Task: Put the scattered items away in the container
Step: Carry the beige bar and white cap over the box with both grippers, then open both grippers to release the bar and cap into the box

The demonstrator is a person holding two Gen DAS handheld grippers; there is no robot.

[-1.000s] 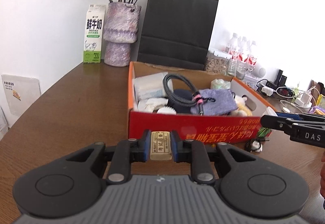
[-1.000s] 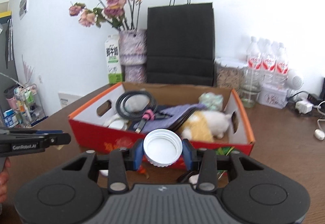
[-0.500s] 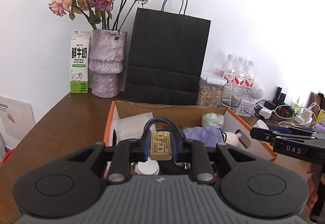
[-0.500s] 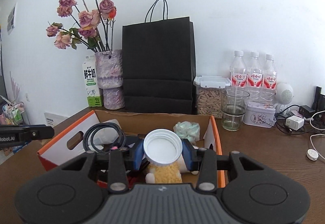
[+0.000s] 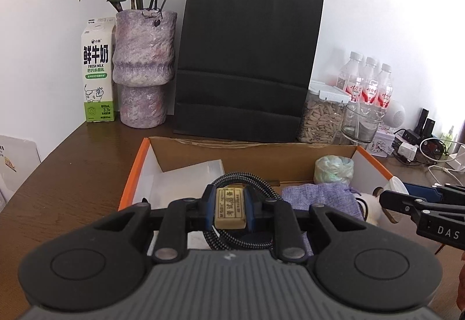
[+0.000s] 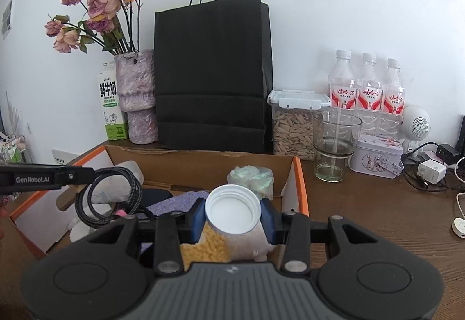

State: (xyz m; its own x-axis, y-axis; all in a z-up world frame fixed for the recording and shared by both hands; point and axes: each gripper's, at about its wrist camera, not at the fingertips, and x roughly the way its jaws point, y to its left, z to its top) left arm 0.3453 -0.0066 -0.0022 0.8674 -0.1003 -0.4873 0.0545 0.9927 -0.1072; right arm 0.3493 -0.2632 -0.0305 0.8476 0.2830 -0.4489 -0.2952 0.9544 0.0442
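The orange cardboard box [image 5: 132, 174] [image 6: 299, 177] lies open on the brown table, holding a braided black cable [image 5: 255, 183] [image 6: 96, 203], a purple cloth [image 5: 319, 198], a pale green bundle [image 5: 334, 170] [image 6: 251, 176] and a plush toy [image 6: 209, 246]. My left gripper [image 5: 231, 208] is shut on a small beige eraser block [image 5: 230, 209], held over the box's middle. My right gripper [image 6: 232, 209] is shut on a white plastic lid [image 6: 232, 209], above the plush toy at the box's right end. Each gripper's side shows in the other's view.
Behind the box stand a black paper bag [image 5: 247, 64] [image 6: 212, 76], a purple vase of dried roses [image 5: 142, 70], a milk carton [image 5: 97, 73], a seed jar [image 6: 293, 122], a glass [image 6: 334, 143], three water bottles [image 6: 366, 87] and a tin [image 6: 377, 157]. Chargers and cables [image 6: 430, 172] lie at right.
Both grippers have travelled forward from in front of the box's red side to above its open inside, each still gripping its item. The bag and vase look nearer.
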